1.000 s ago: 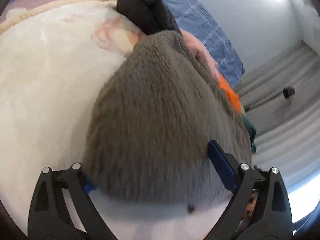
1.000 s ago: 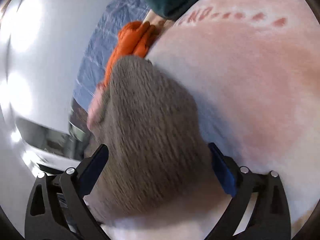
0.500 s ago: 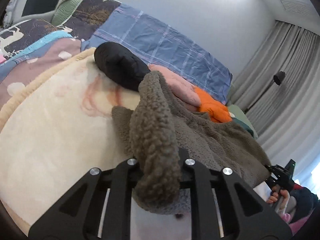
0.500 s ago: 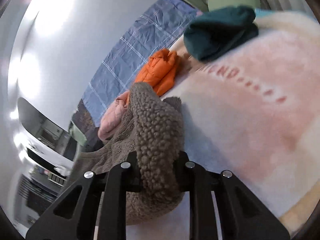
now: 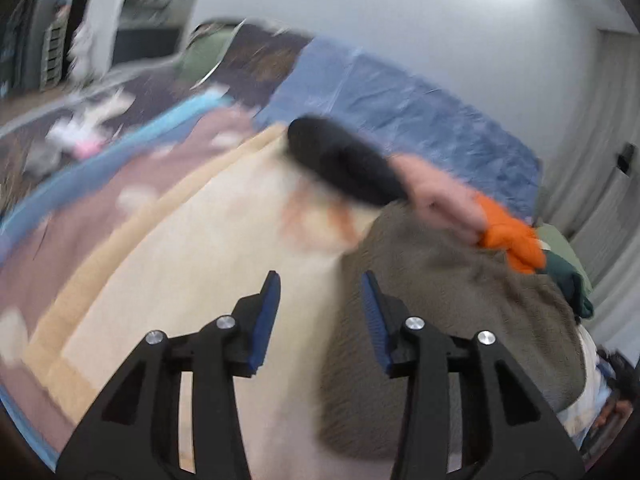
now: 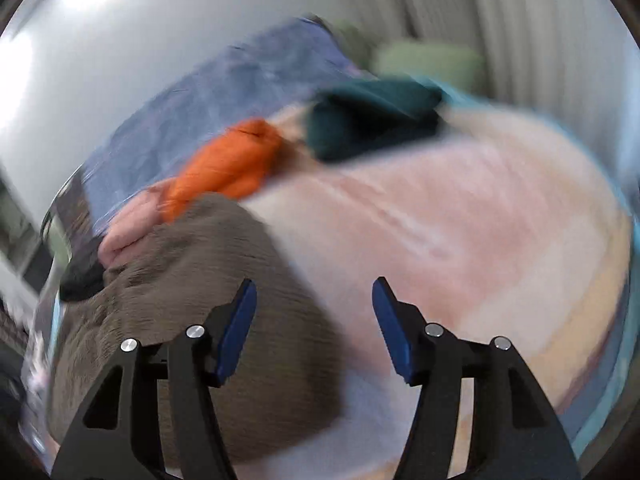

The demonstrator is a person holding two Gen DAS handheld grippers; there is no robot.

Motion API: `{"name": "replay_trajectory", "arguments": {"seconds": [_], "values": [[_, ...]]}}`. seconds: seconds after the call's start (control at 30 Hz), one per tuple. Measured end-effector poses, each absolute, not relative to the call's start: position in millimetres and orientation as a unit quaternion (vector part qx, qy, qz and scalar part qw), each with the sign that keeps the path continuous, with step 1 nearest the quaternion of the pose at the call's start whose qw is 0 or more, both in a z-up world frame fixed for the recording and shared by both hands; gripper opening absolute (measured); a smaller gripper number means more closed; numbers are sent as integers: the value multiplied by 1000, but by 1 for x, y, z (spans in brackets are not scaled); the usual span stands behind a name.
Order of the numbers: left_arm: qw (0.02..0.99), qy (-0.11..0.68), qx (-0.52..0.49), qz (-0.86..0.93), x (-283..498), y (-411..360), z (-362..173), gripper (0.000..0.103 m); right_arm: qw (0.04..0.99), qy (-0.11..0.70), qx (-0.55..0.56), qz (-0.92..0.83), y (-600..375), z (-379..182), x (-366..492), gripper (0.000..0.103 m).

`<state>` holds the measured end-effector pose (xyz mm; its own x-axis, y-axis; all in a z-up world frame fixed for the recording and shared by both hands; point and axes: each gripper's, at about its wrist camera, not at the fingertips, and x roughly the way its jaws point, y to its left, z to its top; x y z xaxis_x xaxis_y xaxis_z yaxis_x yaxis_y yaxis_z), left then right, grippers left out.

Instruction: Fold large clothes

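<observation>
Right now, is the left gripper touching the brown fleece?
Apart. The left wrist view shows the left gripper with jaws open and nothing between them; the brown fleece lies below on the cream blanket.

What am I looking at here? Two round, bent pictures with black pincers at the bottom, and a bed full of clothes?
No robot: a person holds a pincer tool in each hand, each with a wide-angle camera looking along its jaws. One picture comes from the left gripper, the other from the right gripper. Both have just been opening and hold nothing now. Below lies a fuzzy grey-brown fleece garment, on a cream and pink blanket. Behind sit bundled clothes: a black bundle, a pink bundle, an orange bundle and a dark green bundle.
</observation>
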<state>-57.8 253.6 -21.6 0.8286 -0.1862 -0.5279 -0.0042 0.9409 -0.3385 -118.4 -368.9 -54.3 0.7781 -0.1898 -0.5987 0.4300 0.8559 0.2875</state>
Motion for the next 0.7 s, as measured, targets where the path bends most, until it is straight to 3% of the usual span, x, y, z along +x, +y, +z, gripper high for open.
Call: {"name": "replay_trajectory", "arguments": {"seconds": [0.2,0.33,0.47,0.6,0.7], "values": [[925,321,-83,-185,-27,148,-22,57,949,293,110,23,-258,-59,-60,60],[905,394,1,-157,7,103,-78,68,922,383,39,-28,-241,-111,-16,54],[917,367,26,-156,1,98,-93,69,930,366,-6,-27,-233,-118,-17,54],[911,376,3,-169,2,105,-87,70,922,387,21,-2,-242,-99,-13,53],[908,376,-24,-182,8,106,-70,73,925,365,92,49,-249,-66,-8,47]]}}
